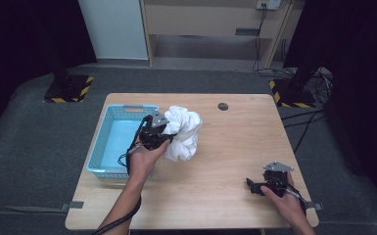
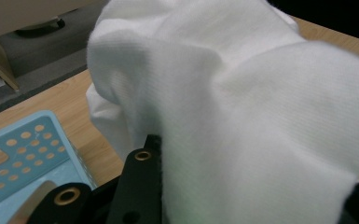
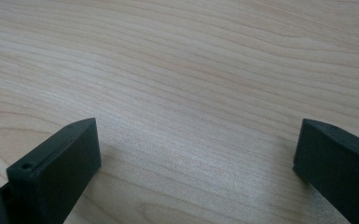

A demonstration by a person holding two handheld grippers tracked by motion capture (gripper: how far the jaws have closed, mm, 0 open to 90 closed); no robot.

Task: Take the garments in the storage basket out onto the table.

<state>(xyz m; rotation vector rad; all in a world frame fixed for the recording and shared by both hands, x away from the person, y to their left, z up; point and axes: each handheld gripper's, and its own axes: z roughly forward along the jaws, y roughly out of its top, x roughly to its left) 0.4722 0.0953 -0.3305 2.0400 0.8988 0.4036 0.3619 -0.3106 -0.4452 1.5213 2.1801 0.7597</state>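
The right half of the table (image 1: 235, 147) lies bare — wide passage from centre frame to the right edge, broken only by a small dark disc (image 1: 223, 106) near the far edge. At left, the blue basket (image 1: 108, 142) and the bunched white cloth (image 1: 183, 132) beside it block the way — touching, no gap between.

One white cloth (image 1: 183, 132) sits bunched up at the centre of the high view. One light-blue basket (image 1: 108, 147) stands at its left. One wooden table (image 1: 215, 191) carries both. Two grippers are counted: the left gripper (image 1: 162, 138) at the middle of the frame and the right gripper (image 1: 251, 186) at the lower right, each with two black fingers (image 3: 56, 172). One small dark round disc (image 1: 223, 106) lies on the table near its top edge.
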